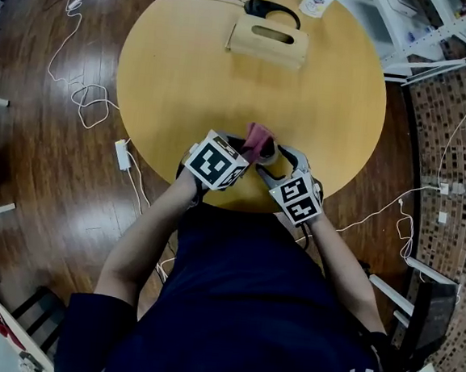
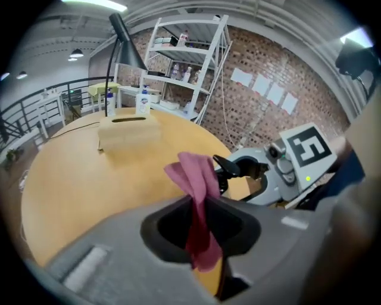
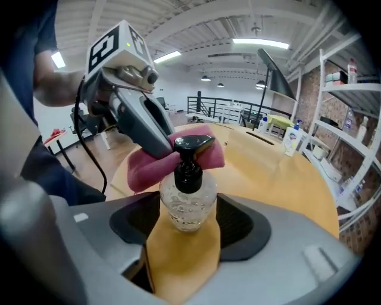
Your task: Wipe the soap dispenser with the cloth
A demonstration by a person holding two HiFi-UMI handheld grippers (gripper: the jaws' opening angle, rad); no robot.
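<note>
A clear soap dispenser point(image 3: 187, 199) with a black pump stands on the round wooden table point(image 1: 185, 80) near its front edge. My right gripper point(image 3: 189, 225) has its jaws against both sides of the bottle. My left gripper point(image 2: 199, 223) is shut on a pink cloth point(image 2: 196, 176), which hangs folded from its jaws. In the right gripper view the cloth point(image 3: 146, 170) lies against the back of the pump head, with the left gripper point(image 3: 161, 143) slanting in from the upper left. In the head view both grippers meet at the cloth point(image 1: 258, 139).
A wooden tissue box point(image 1: 268, 40) and a black lamp base point(image 1: 269, 10) stand at the table's far side, with a white bottle point(image 1: 316, 0) beside them. A white shelf unit point(image 2: 190, 65) stands beyond the table. Cables point(image 1: 90, 100) trail over the floor.
</note>
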